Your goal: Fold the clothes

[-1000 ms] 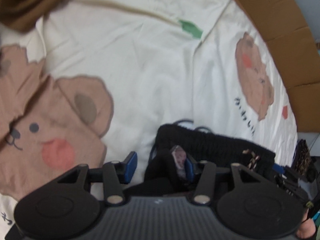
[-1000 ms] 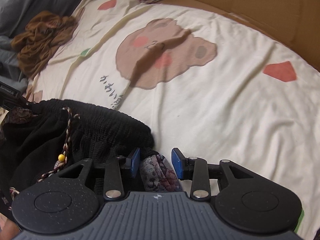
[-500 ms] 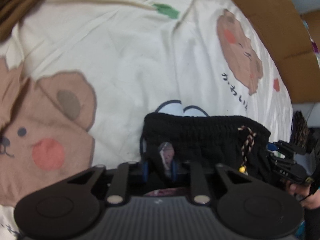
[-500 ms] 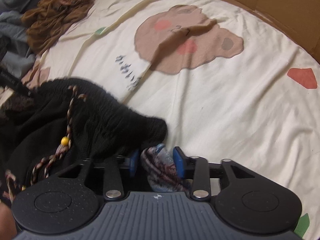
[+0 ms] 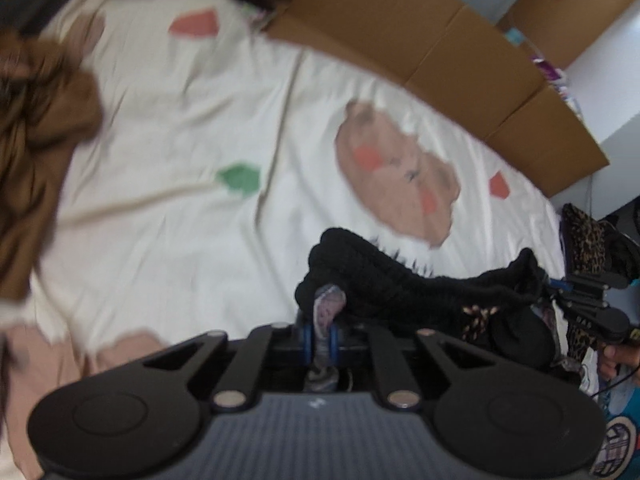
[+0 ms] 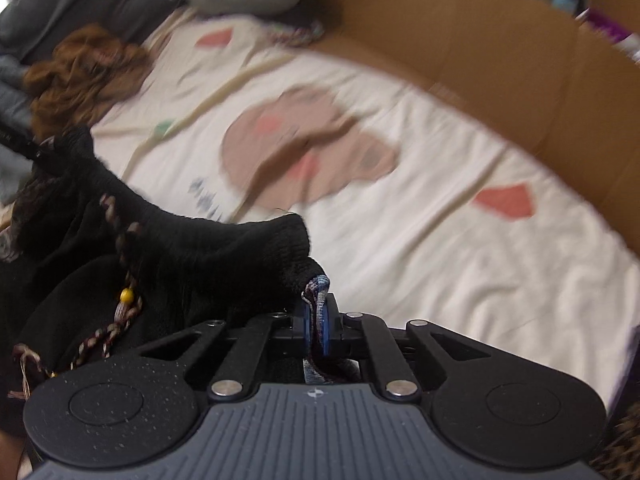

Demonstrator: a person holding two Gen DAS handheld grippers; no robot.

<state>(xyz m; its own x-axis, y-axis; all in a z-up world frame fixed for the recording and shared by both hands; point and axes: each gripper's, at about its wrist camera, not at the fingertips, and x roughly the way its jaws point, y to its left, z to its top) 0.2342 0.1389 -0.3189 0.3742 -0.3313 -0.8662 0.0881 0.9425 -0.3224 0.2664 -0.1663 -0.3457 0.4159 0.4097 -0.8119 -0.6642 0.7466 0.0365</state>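
Over cream bedding [image 5: 168, 128], seemingly lifted black ribbed garment [image 5: 400, 280] sags, waistband bunched.

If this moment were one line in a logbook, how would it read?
left gripper: shut on black garment | right gripper: shut on black garment | garment lifted over bedsheet

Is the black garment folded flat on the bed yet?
No. The black garment hangs bunched between the left gripper and right gripper, both clamped on its waistband.

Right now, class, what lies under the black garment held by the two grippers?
Under the black garment is the cream bear-print sheet, with blue lettering partly showing at its edge. Whatever lies directly beneath the bunched fabric is covered.
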